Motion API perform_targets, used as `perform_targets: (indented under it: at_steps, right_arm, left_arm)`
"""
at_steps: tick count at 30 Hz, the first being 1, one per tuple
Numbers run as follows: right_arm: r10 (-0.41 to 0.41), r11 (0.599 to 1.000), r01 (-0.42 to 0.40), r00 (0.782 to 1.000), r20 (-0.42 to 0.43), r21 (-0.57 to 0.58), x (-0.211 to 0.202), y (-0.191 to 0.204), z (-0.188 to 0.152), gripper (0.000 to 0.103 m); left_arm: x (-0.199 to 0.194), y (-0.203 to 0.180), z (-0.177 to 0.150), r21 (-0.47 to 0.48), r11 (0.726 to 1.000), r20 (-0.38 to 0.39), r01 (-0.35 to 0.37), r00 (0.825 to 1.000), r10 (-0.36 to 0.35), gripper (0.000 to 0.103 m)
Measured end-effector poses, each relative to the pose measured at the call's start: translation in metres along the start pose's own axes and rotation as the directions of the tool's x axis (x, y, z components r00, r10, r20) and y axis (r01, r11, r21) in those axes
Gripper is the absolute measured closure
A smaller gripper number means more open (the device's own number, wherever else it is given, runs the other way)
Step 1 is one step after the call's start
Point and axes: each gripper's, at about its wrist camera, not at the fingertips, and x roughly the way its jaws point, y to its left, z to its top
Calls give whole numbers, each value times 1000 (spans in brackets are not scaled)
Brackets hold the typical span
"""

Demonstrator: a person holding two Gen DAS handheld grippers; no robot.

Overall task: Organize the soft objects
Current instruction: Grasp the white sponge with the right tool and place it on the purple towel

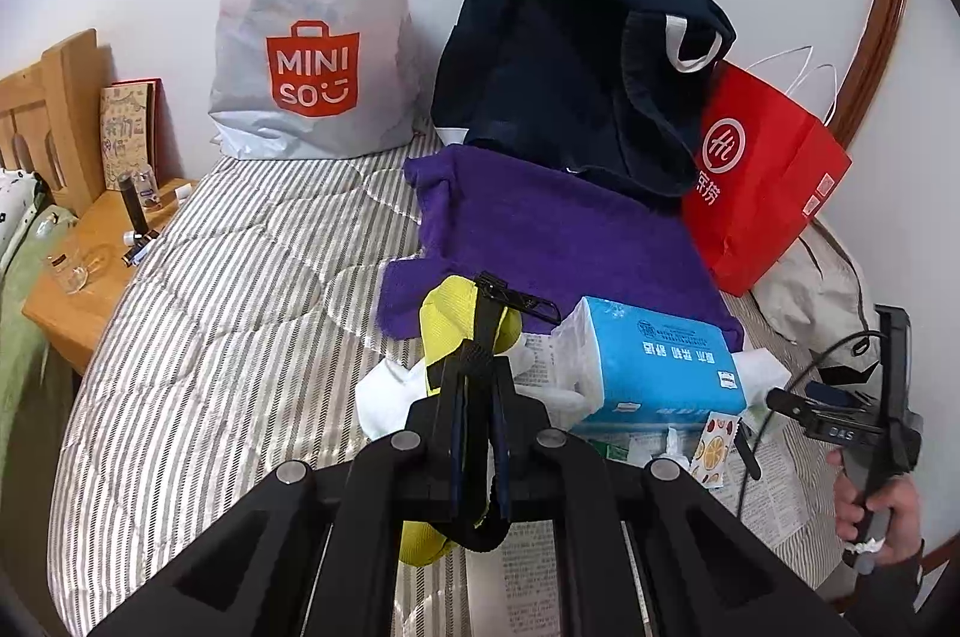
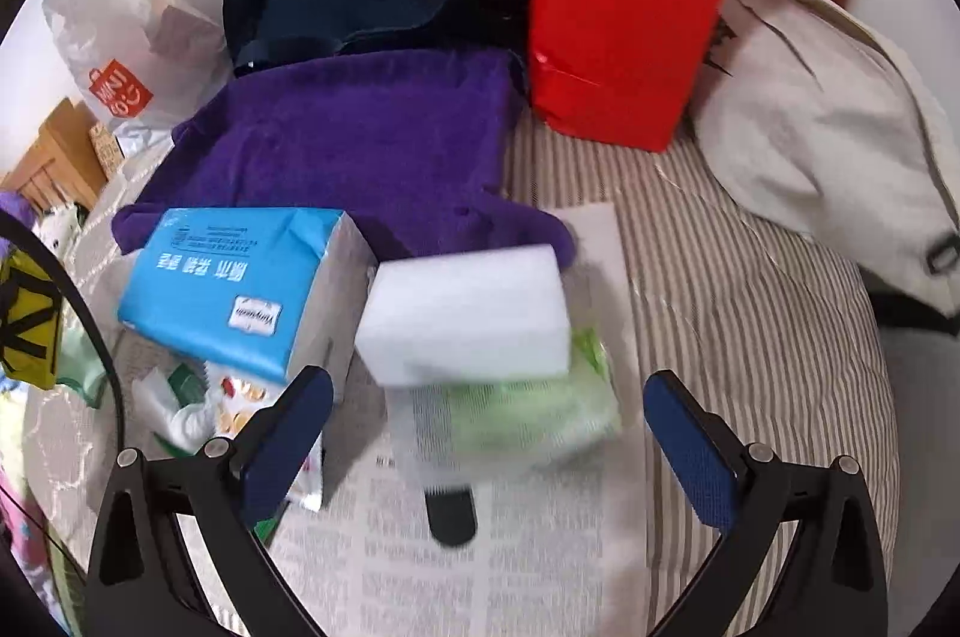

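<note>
Left wrist view — left gripper (image 1: 480,337) clamped on yellow sock (image 1: 447,322); right gripper (image 2: 486,439) released, near white sponge (image 2: 465,316).

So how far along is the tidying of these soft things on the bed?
Early, it seems. Done: perhaps only the purple towel, lying flat by the dark bag. In hand: the left gripper is shut on a yellow soft item; the right gripper is open in front of the white sponge block. Left: the sponge, the blue tissue pack and the green packet lie loose on the newspaper.
</note>
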Motion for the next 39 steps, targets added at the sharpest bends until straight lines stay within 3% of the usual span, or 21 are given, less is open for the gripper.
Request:
perform_targets:
  at_steps: [6,9,27,39]
  right_arm:
    - [-8,1000,7,1000,-30,-15,29,6,11,1]
    - [0,1000,0,999,-33,-18,39,4,12,23]
    - [33,999,-33,997,73,-6,-13,-5,39,23]
    - [70,997,-67,991,114,-31,-15,15,77,23]
  left_arm:
    - [13,-4,4,9,1000,-24,7,1000,-7,95]
    - [20,-4,5,8,1000,-34,12,999,-12,95]
    - [20,-8,31,47,999,-13,21,1000,-20,95]
    - [25,-26,67,99,995,22,32,999,-35,94]
